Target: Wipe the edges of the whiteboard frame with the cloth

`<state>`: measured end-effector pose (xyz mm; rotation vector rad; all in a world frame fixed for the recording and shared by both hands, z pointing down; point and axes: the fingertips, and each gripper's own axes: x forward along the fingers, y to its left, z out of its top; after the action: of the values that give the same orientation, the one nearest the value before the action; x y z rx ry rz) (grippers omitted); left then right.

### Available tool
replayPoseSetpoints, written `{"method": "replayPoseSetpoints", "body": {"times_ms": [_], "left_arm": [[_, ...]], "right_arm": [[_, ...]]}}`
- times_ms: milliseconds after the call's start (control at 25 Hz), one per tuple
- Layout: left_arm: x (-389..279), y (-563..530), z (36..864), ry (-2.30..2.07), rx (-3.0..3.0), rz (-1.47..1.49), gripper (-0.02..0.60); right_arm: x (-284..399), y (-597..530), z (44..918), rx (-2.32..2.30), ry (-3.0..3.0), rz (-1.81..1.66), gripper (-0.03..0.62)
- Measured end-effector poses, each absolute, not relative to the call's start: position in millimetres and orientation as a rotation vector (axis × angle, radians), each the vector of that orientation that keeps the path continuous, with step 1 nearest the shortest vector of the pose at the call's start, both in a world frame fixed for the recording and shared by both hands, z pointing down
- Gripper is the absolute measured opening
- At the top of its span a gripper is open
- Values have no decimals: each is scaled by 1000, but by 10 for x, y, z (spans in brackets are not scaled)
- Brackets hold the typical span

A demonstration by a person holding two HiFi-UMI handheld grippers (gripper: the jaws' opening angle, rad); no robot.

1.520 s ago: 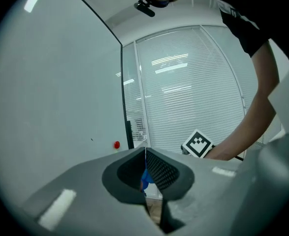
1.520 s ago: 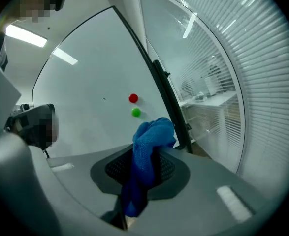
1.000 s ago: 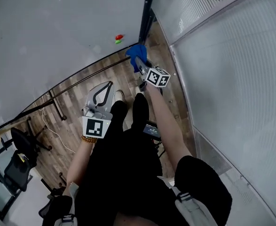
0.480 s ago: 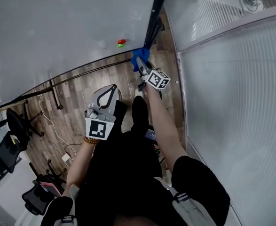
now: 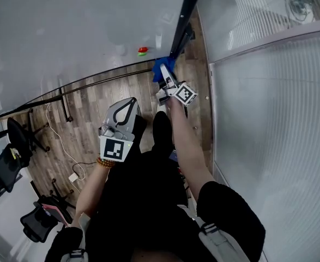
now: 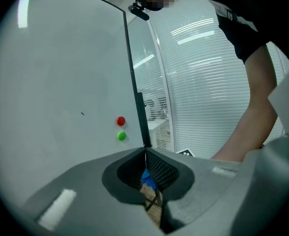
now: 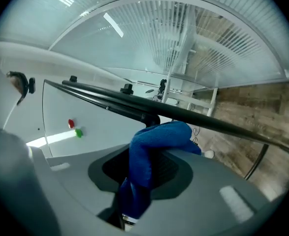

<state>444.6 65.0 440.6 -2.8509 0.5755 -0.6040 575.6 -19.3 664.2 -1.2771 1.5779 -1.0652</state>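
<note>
The whiteboard (image 5: 78, 31) fills the upper left of the head view, with a black frame (image 5: 182, 21) down its right side and along its bottom. My right gripper (image 5: 165, 74) is shut on the blue cloth (image 5: 162, 68), which presses on the frame's lower right corner. In the right gripper view the cloth (image 7: 154, 146) bulges out between the jaws against the black frame bar (image 7: 134, 107). My left gripper (image 5: 131, 101) is shut and holds nothing, lower down and left of the corner. In its own view it (image 6: 145, 154) points at the frame edge (image 6: 134, 82).
A red magnet (image 5: 143, 49) and a green magnet (image 5: 142, 53) sit on the board near the corner. A glass partition with blinds (image 5: 269, 91) stands close on the right. Office chairs (image 5: 12, 146) and a cable (image 5: 75, 173) are on the wooden floor at left.
The head view has swung, showing more floor at the left. The right gripper and cloth stay at the frame's lower right corner. The left gripper has hardly moved.
</note>
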Motion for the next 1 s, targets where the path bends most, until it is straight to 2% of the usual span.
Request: {"method": "replayPoseSetpoints", "body": {"times_ms": [200,320,440,600,680,840,1000], "left_arm": [[4459,618,4420,582,-2845,-627,0],[4433,619,4427,586,-2843,-638,0],[4396,602,4424,602,-2838,-639,0],[4353,583,4456,629,-2844,-646,0],[4346,581,4467,636,-2844,-651,0],[4355,590,4464,648,-2842,-644,0],[4381,595,4435,671,-2834,-624,0]], "right_arm": [[5770,-281,6706,-1212,1481,-1091,214],[5806,-359,6717,-1187,1452,-1074,229],[5855,-447,6661,-1158,1434,-1059,285],[5861,-447,6626,-1126,1378,-1075,276],[5872,-435,6590,-1087,1336,-1074,305],[5872,-376,6599,-1113,1375,-1081,261],[5895,-313,6752,-1264,1522,-1140,143]]}}
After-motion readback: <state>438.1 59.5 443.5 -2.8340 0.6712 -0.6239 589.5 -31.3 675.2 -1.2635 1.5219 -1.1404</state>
